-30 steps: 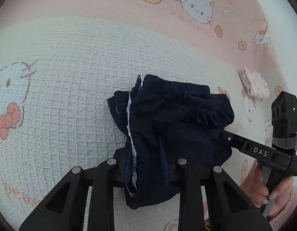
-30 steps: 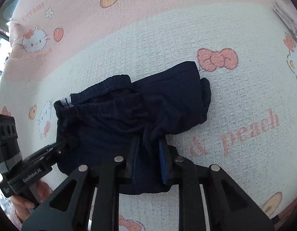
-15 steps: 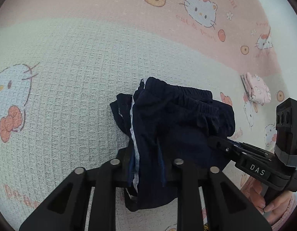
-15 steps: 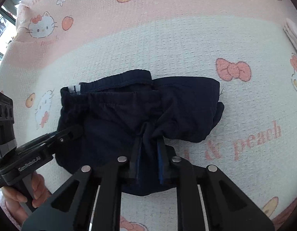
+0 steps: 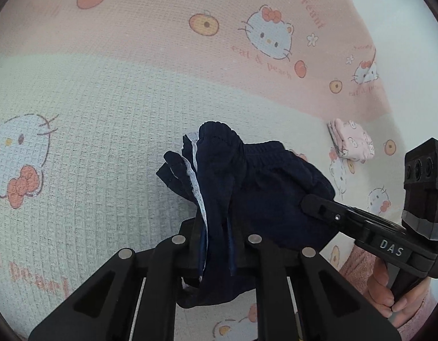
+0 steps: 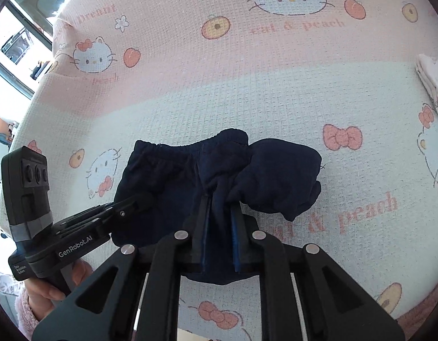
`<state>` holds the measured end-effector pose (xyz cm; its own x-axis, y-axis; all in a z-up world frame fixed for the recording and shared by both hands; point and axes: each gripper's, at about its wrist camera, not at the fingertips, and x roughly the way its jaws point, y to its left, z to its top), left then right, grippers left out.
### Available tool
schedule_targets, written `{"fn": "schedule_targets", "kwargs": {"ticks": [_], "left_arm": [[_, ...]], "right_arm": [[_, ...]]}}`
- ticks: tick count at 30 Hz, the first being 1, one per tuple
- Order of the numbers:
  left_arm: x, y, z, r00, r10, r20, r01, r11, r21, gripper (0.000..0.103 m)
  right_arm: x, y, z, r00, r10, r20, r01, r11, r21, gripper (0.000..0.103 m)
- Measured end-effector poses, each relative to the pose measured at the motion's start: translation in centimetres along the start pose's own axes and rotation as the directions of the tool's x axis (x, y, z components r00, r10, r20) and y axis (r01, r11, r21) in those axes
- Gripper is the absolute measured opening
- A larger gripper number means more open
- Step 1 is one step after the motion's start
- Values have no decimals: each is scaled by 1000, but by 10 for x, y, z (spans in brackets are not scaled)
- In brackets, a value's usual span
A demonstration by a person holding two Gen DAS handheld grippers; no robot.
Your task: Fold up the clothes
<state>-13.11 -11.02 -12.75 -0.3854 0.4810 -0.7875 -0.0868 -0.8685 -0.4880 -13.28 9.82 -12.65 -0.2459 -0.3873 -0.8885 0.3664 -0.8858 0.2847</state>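
Dark navy shorts (image 5: 261, 187) with a white mesh lining hang bunched above the bed, waistband up. My left gripper (image 5: 216, 221) pinches one edge of the shorts; its jaws are closing, and the pads press on the cloth. In the right wrist view my right gripper (image 6: 220, 207) is shut on a fold of the same shorts (image 6: 275, 170). Each tool shows in the other's view: the right gripper (image 5: 312, 201) at the shorts' right side, the left gripper (image 6: 142, 199) at their left side. A hand holds each handle.
A pink and white waffle blanket (image 5: 105, 113) with cat and peach prints covers the bed. A small folded pink garment (image 5: 352, 143) lies far right, also the folded garment (image 6: 435, 82) at the right edge. A window (image 6: 17, 42) is at the upper left.
Both grippers have risen and drawn the shorts up off the blanket, bunching them. The left jaws have narrowed onto the cloth.
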Motion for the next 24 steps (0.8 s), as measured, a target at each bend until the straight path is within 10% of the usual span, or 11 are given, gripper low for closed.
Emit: {"fn": "schedule_targets", "kwargs": {"ticks": [13,24], "left_arm": [[-20,-103,25,999,-40,20,38,993,114,12],[46,-248,70,994,-104,-43,112,952,286,12]], "right_arm": [[-76,-37,0,993,97,65,-101,993,66,12],[-165,-154,26,987,31,160,-58,984,170,12]]}}
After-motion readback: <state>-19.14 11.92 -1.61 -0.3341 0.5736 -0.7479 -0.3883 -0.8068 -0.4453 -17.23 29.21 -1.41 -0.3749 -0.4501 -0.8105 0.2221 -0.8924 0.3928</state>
